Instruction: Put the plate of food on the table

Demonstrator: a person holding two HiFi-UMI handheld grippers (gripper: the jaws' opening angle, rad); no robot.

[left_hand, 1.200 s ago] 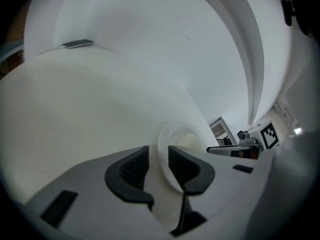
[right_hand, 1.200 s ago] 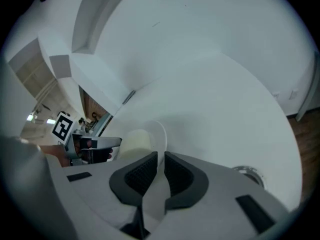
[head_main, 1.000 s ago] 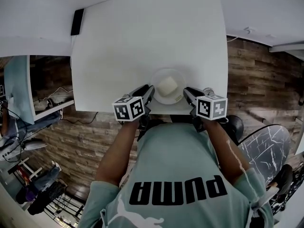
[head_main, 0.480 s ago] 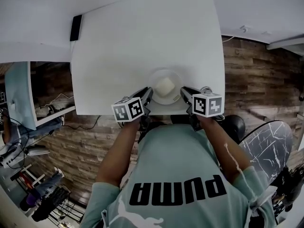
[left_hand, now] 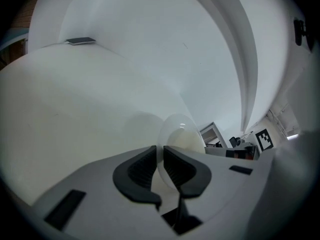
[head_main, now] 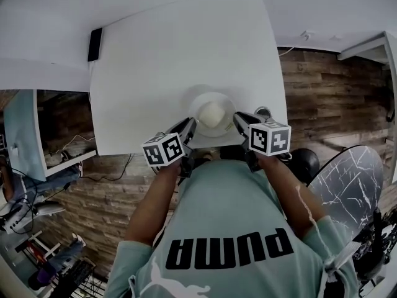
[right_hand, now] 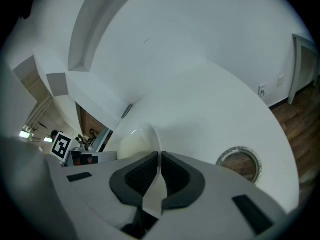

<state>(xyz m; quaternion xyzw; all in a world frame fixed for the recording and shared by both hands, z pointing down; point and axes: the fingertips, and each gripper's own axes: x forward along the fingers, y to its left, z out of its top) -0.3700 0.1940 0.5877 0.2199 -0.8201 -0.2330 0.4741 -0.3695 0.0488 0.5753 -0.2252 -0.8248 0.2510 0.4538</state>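
While at the six o'clock edge of the white worktop (head_main: 173, 54), pinched by left claw (head_main: 191, 124), closing with plate (head_main: 213, 95) rim between its pads at nine o'clock; clamped by right claw (head_main: 237, 118) at three o'clock; pale food (head_main: 213, 113) inside.

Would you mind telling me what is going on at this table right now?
A person holds a gripper in each hand, flanking a white plate of pale food at the near edge of the table. The right gripper has its jaws shut on the rim; the left gripper has its jaws closing on the opposite rim.
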